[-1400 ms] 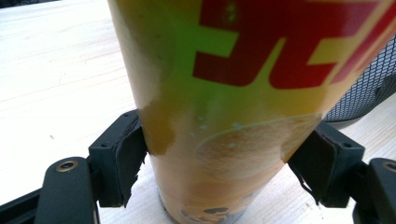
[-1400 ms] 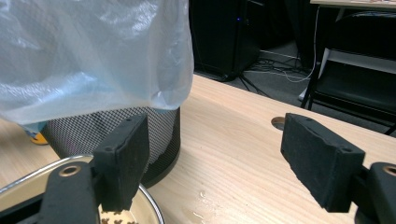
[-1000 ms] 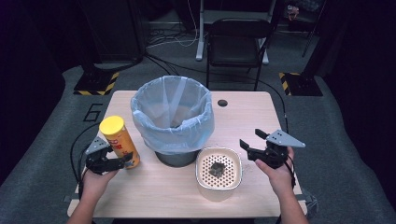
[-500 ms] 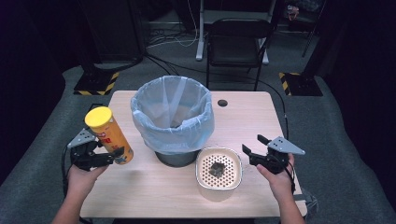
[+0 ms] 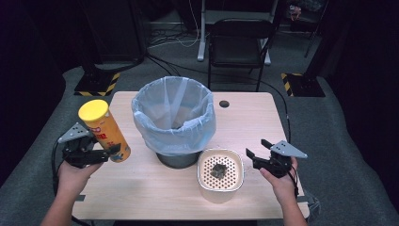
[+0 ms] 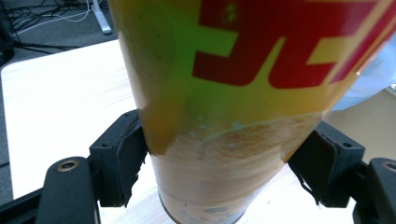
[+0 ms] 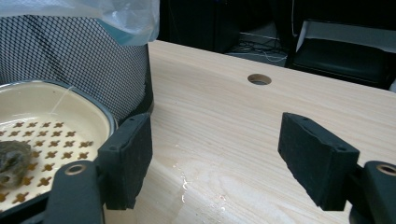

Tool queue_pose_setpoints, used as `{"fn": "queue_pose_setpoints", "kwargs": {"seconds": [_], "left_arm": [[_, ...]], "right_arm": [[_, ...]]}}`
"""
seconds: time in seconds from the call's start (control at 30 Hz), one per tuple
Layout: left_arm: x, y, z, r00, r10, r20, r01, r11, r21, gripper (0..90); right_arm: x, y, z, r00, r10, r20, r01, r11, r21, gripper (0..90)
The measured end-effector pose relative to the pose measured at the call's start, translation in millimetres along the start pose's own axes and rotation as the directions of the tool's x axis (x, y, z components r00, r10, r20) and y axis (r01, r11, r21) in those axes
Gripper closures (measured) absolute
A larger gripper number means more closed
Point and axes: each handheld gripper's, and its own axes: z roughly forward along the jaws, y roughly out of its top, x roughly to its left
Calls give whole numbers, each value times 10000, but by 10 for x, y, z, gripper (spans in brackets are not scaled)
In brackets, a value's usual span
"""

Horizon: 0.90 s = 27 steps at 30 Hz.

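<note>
While the left gripper [image 5: 101, 155] clamps the yellow chip canister [image 5: 104, 131], lifted off the table [image 5: 263, 127] left of the lined bin [image 5: 173, 117] but not yet over it, the right gripper [image 5: 256, 157] hangs open and empty beside the cream dish [image 5: 220, 170], whose dark scrap [image 5: 219, 170] also awaits binning.

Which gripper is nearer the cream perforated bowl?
Right. The right gripper hovers open just beside the cream perforated bowl; the left gripper holds a yellow chip can far across.

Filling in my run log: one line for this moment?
left gripper: shut on chip can | right gripper: open beside cream tray | bin: centre
</note>
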Motion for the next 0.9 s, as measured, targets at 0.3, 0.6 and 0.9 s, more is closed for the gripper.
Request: {"fn": "queue_pose_setpoints", "kwargs": {"seconds": [0.3,0.6,0.9], "left_arm": [[-9,219,-220,10000,-28,-5,28,9998,-181,240],[-28,429,-389,9998,200,-20,-200,9998,-96,241],[-81,626,-461,9992,399,47,-397,9985,-373,241]], "right_arm": [[-27,-67,3,9998,192,102,-192,9998,22,268],[-12,-106,45,10000,35,80,-37,9997,230,269],[-40,-149,57,9997,184,173,-189,9993,330,271]]}}
